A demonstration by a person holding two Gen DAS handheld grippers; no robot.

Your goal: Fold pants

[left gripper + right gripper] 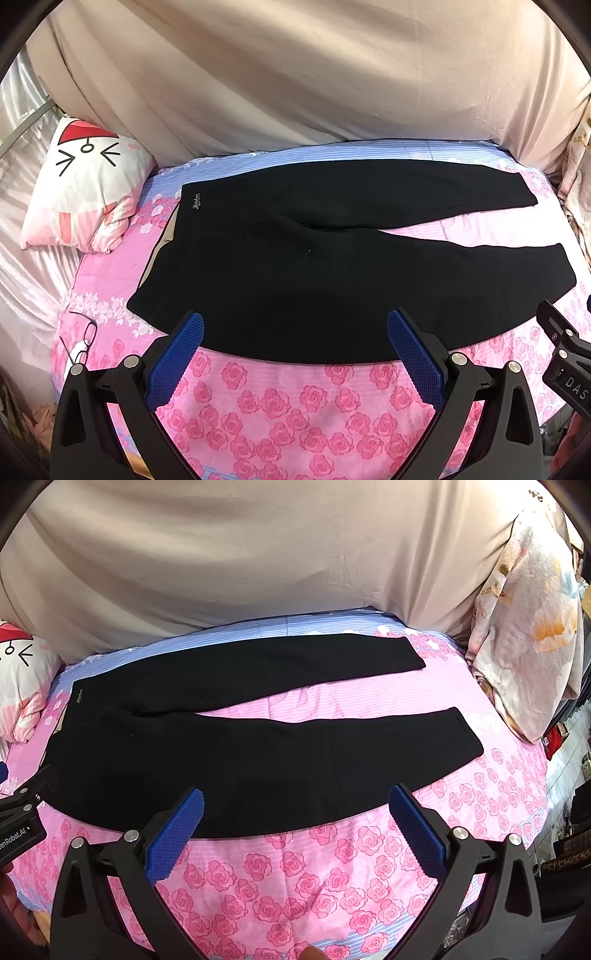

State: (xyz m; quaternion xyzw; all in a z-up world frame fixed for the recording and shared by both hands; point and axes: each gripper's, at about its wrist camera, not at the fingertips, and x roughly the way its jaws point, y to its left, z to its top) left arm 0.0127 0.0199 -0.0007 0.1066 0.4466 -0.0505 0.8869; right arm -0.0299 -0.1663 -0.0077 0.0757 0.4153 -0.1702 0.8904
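So the biggest thing here is the bed with the pink rose-print sheet, backed by a big beige draped cloth that covers whatever's behind it, and the sheet gives a broad flat surface, which is presumably why the folding happens here. Spread across the middle of it are the black stretchy pants, laid flat with the waistband toward the left and both legs running off to the right, split apart in a narrow V so pink sheet shows between them. Nothing's been folded over yet, so I'd say this is the very start: flat and smoothed makes sense as prep for bringing one leg onto the other. At the right end there's a crumpled floral quilt, pushed out of the way I'd guess, and at the left a white cartoon-face pillow with a red hat, well clear of the waistband. The left gripper hovers just over the near edge of the pants around the hip, blue pads spread wide, holding nothing. The right gripper does the same further along the near leg, also wide open and empty. Smallest bit: a pair of thin black-framed glasses on the sheet near the left corner.
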